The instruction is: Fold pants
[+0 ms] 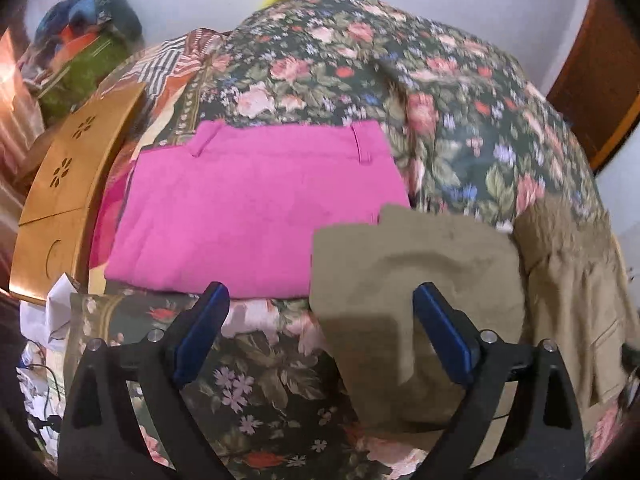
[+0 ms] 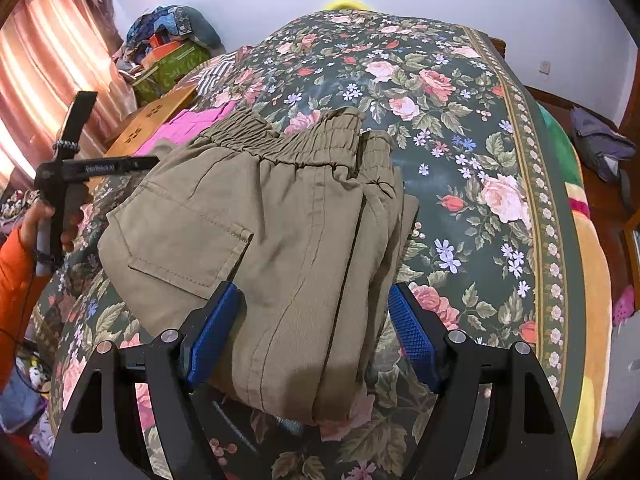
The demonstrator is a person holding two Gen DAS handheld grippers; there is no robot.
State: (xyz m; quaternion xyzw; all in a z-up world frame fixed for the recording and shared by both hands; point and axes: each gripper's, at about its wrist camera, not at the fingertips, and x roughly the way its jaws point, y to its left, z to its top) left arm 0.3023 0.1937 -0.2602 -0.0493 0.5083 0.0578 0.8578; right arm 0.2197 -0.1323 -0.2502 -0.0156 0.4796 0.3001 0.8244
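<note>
Right wrist view showed the right gripper [image 2: 312, 336] nearest, its blue pads spread on either side of the folded lower edge of the khaki pants [image 2: 280, 232]; whether the pads pressed the cloth could not be told, as the right pad stood clear of it. Beyond lay the rest of the bundle on the floral bedspread [image 2: 460, 128], back pocket up, elastic waistband at the far end. Left wrist view had the left gripper [image 1: 320, 332] with its jaws wide apart and nothing pinched, one corner of the khaki cloth lying between them, and a folded pink garment [image 1: 248, 208] just beyond, beside a wooden board [image 1: 60, 184]. The person's left hand [image 2: 52, 216] held that tool off to the bundle's side. Thin and limp, the cloth would likely sag and slide open if lifted by one layer; a hold through all layers at the folded edge looked safest.
</note>
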